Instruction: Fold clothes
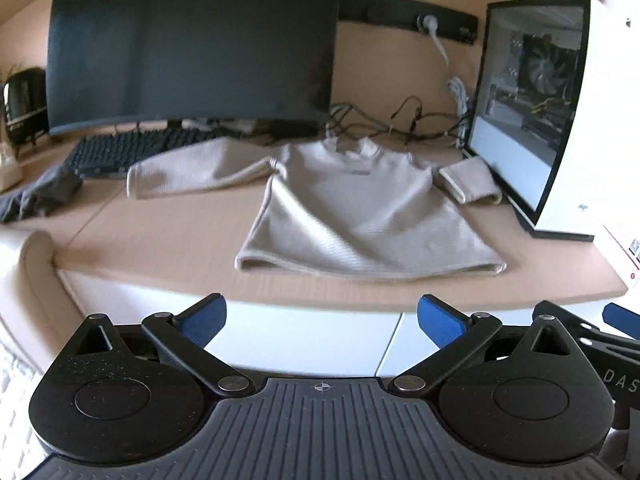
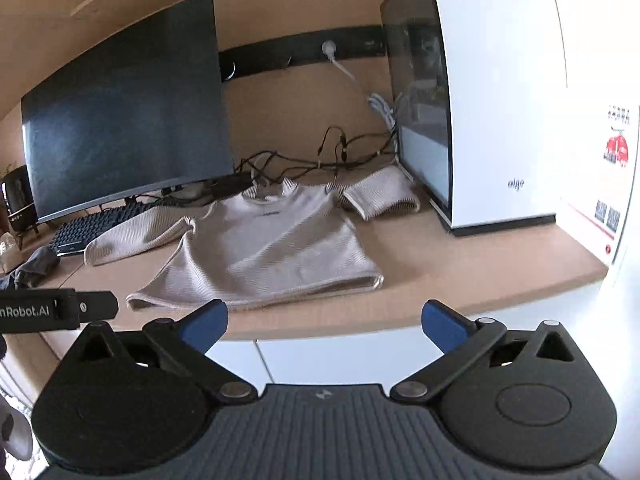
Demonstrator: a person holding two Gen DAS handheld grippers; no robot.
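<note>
Hand-held gripper [image 2: 324,326] tilted down, apparently short of sweater [image 2: 260,248]

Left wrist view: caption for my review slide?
Open left tongs face a beige sweater spread flat on the desk.

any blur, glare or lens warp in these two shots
Left wrist view: sweater slightly smeared, monitor edges bowed by the fisheye. Right wrist view: white PC case side washed out by bright light, desk edge curved, sweater soft.
</note>
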